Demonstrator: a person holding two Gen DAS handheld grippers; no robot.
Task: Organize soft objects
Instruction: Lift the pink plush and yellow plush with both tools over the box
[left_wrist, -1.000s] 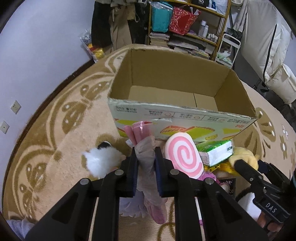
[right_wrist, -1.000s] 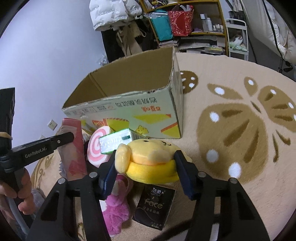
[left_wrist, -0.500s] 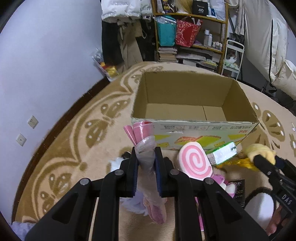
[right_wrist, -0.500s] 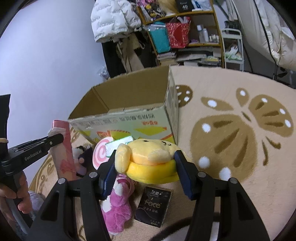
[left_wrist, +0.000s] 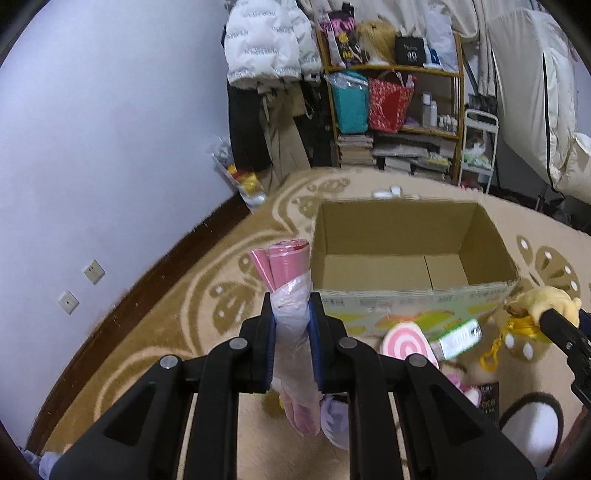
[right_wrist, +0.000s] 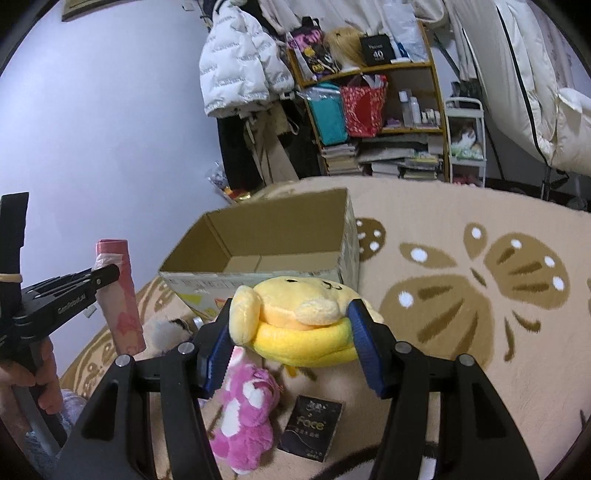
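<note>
My left gripper (left_wrist: 291, 317) is shut on a pink roll of plastic bags (left_wrist: 290, 273), held upright above the rug in front of the open, empty cardboard box (left_wrist: 410, 229). The roll (right_wrist: 120, 291) and the left gripper (right_wrist: 96, 282) also show at the left of the right wrist view. My right gripper (right_wrist: 291, 332) is shut on a yellow plush toy (right_wrist: 299, 321), lifted off the floor near the box (right_wrist: 266, 236). That plush (left_wrist: 535, 306) appears at the right edge of the left wrist view.
On the patterned rug (right_wrist: 461, 295) below lie a pink plush bear (right_wrist: 243, 410), a black tissue pack (right_wrist: 314, 424), a pink swirl cushion (left_wrist: 406, 347) and a green pack (left_wrist: 458, 338). A cluttered shelf (left_wrist: 399, 110) and hanging coats stand behind the box. A wall runs along the left.
Both grippers have risen with their loads and tilted upward. The box now sits lower and farther in both views, and more of the shelf and wall shows.
</note>
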